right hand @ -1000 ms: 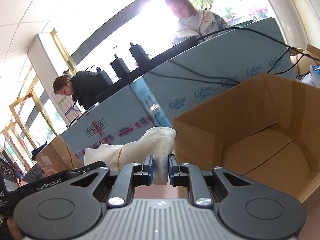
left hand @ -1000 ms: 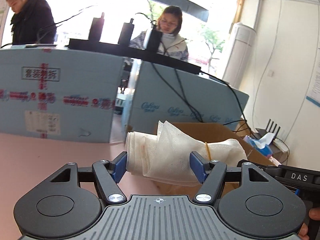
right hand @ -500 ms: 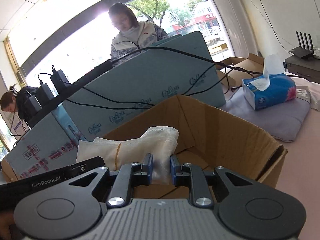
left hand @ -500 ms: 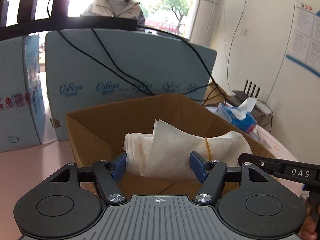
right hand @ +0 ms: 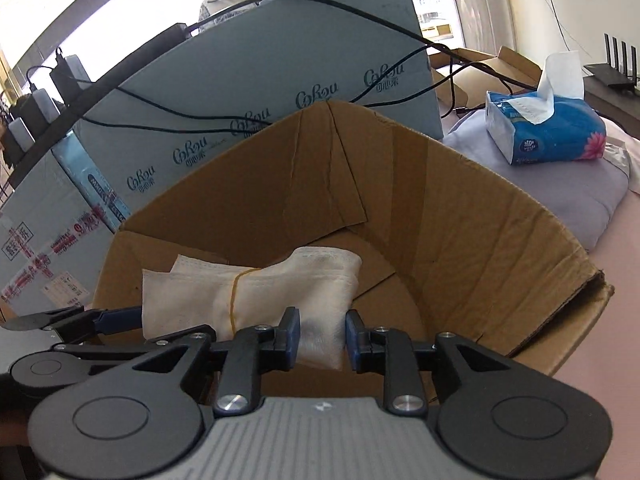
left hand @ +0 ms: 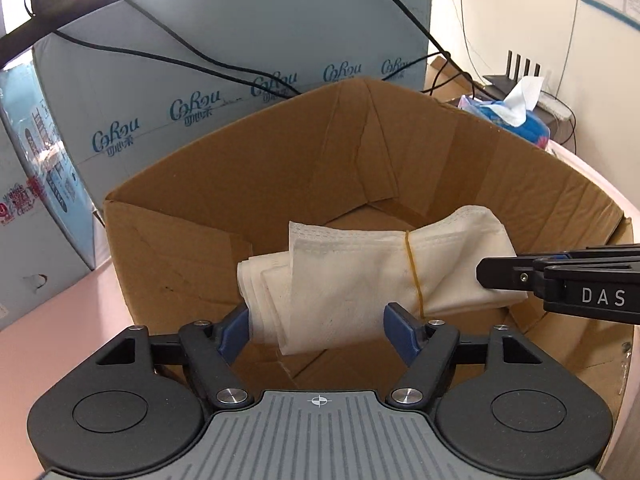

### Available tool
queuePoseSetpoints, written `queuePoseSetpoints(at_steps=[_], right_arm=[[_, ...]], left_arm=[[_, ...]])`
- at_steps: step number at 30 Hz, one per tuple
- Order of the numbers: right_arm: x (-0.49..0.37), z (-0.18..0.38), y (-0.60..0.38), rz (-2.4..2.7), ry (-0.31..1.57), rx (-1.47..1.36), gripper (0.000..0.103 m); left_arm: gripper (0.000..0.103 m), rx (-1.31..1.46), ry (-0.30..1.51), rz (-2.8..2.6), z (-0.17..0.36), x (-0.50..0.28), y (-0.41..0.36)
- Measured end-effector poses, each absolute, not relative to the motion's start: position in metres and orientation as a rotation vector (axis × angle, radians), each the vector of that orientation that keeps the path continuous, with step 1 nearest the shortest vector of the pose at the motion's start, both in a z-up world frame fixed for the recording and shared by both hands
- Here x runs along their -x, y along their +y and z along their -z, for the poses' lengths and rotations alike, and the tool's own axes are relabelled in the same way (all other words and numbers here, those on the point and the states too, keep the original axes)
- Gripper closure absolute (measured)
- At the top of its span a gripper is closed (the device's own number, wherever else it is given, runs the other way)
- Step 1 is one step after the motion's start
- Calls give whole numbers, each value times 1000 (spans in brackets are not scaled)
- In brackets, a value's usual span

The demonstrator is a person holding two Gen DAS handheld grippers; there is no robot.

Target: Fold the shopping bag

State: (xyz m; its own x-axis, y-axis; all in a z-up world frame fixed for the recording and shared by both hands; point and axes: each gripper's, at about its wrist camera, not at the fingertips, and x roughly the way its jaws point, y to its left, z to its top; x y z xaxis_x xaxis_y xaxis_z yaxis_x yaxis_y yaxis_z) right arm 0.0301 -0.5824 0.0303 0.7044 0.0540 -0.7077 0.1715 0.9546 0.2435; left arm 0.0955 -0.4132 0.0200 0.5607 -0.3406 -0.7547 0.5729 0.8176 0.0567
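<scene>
Bag, white and folded into a bundle with a rubber band round it, hangs over the open cardboard box, between both grippers. The left gripper stands spread wide about the bundle's left end, one pad touching the cloth. The right gripper has its pads at the bundle's other end; whether they still pinch it I cannot tell. Behind the box stand pale blue cartons draped with black cables. To the right, a tissue pack rests on a grey cushion, on the pink table.

Bag now over box, right tongs wider
</scene>
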Motion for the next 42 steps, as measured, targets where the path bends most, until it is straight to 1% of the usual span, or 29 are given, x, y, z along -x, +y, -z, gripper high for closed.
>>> queuePoseSetpoints(at_steps=[5,7,9,12,13,15,20,25,26,30,33,37,42], right_arm=[[-36,-30,-573,95,841,-240,69],[-37,-30,-569,111,859,-209,64],[-38,-30,-565,133,870,-169,56],[-38,-32,-560,159,879,-129,51],[-38,-34,-559,170,880,-119,50],[-36,-36,-556,192,881,-98,44],[-29,-49,-544,205,849,-55,37],[-19,-69,-526,157,777,-48,35],[-18,-71,-524,149,769,-50,33],[-15,-87,-501,101,718,-32,31],[-14,-97,-478,60,685,-19,27],[-14,-105,-441,20,657,0,25],[-12,-102,-391,1,655,-3,22]], left_arm=[[24,-365,787,553,-21,-90,-417],[22,-382,776,553,-21,-88,-418],[20,-395,766,550,-22,-86,-419],[16,-406,748,543,-24,-84,-419],[16,-407,741,541,-25,-83,-418],[16,-402,725,538,-29,-81,-415],[10,-362,651,511,-45,-70,-396],[9,-292,568,466,-68,-58,-364],[8,-273,551,450,-73,-55,-356],[5,-233,481,390,-89,-45,-325],[5,-199,455,351,-96,-40,-301],[2,-156,428,299,-103,-33,-251],[0,-107,410,240,-100,-25,-186]])
